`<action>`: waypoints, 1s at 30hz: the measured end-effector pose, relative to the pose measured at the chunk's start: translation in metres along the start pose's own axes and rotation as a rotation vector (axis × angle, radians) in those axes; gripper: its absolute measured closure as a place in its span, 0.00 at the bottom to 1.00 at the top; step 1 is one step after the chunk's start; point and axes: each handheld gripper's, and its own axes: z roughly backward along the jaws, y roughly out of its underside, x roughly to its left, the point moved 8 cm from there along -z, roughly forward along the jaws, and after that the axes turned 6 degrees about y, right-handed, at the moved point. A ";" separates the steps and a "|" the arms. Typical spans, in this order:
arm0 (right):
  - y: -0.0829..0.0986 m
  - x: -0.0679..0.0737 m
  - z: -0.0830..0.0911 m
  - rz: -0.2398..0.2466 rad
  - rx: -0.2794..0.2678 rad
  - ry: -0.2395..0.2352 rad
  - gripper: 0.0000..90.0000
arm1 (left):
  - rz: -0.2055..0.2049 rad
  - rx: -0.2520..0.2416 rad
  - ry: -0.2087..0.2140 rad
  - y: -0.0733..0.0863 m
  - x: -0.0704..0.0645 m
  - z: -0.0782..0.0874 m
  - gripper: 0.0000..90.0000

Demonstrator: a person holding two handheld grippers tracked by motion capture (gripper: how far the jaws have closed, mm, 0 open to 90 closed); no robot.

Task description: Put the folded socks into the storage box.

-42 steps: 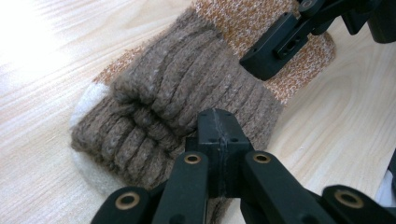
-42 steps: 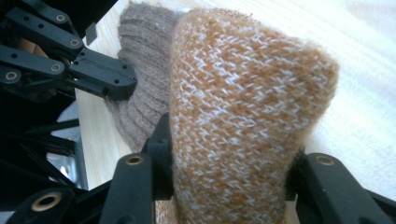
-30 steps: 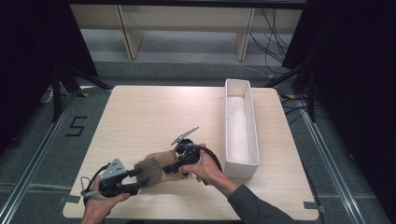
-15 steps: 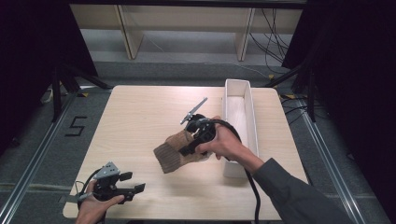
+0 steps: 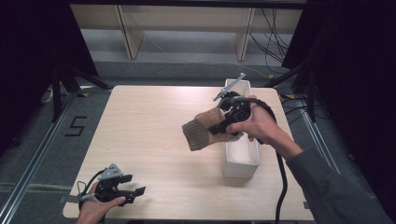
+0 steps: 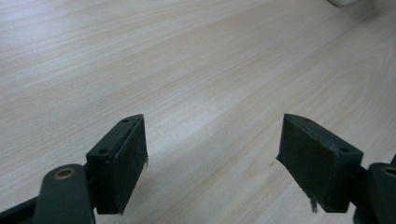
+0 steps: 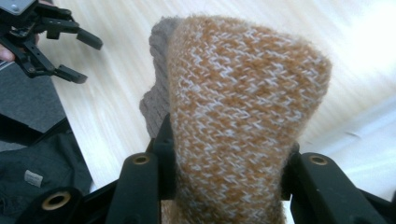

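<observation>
A folded brown and orange knitted cloth (image 5: 203,129) hangs in the air, held by my right gripper (image 5: 223,125), just left of the long white bin (image 5: 241,161). In the right gripper view the jaws are shut on the knitted cloth (image 7: 233,112), which hides their tips. My left gripper (image 5: 136,193) rests low at the table's front left corner, open. In the left gripper view its gripper (image 6: 212,168) has jaws standing wide apart over bare wood with nothing between them.
The white bin runs front to back along the table's right side. The wooden table (image 5: 140,121) has a bare middle. The left gripper (image 7: 51,39) also shows far off in the right gripper view. Shelving and cables lie beyond the far edge.
My right gripper has lifted the knitted cloth from the front of the table up and right toward the white bin. My left gripper let go and drew back to the front left corner.
</observation>
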 end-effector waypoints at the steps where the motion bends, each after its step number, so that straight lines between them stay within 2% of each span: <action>1: 0.001 -0.004 0.004 0.001 0.001 0.015 0.65 | -0.019 0.031 0.009 0.002 0.002 0.002 0.25; 2: 0.002 -0.008 0.009 -0.005 0.002 0.024 0.65 | 0.002 0.012 0.009 0.001 0.001 0.000 0.25; 4: 0.005 -0.019 0.020 -0.010 -0.001 0.048 0.65 | 0.007 0.003 0.003 0.001 0.001 0.000 0.25; 7: 0.011 -0.030 0.033 -0.025 0.006 0.071 0.65 | -0.022 0.025 0.004 0.002 0.002 0.001 0.26; 8: 0.013 -0.033 0.037 -0.036 0.012 0.077 0.65 | 0.006 0.004 0.008 0.001 0.000 -0.002 0.26; 10: 0.019 -0.042 0.046 -0.040 0.024 0.105 0.65 | 0.003 0.008 0.011 0.002 0.000 -0.003 0.26; 11: 0.020 -0.046 0.048 -0.035 0.025 0.113 0.65 | -0.022 0.040 0.013 0.004 0.001 -0.001 0.26; 12: 0.023 -0.052 0.052 -0.040 0.027 0.131 0.65 | -0.026 0.042 0.012 0.004 0.001 -0.001 0.26; 14: 0.026 -0.058 0.057 -0.071 0.033 0.151 0.65 | -0.024 0.040 0.012 0.004 0.001 -0.001 0.26; 17: 0.031 -0.072 0.063 -0.071 0.036 0.179 0.65 | -0.022 0.043 0.012 0.004 0.001 -0.001 0.27; 19: 0.035 -0.079 0.064 -0.070 0.043 0.189 0.65 | -0.027 0.051 0.016 0.005 0.001 -0.001 0.28; 20: 0.037 -0.081 0.064 -0.071 0.054 0.192 0.65 | -0.004 0.029 0.018 0.004 -0.001 -0.003 0.28; 23: 0.043 -0.090 0.062 -0.054 0.083 0.205 0.65 | -0.013 0.027 0.015 0.004 -0.001 -0.004 0.28; 25: 0.046 -0.093 0.059 -0.070 0.105 0.211 0.65 | -0.013 0.029 0.016 0.004 -0.001 -0.004 0.28; 30: 0.050 -0.104 0.050 -0.065 0.126 0.233 0.65 | -0.009 0.029 0.019 0.004 -0.001 -0.004 0.28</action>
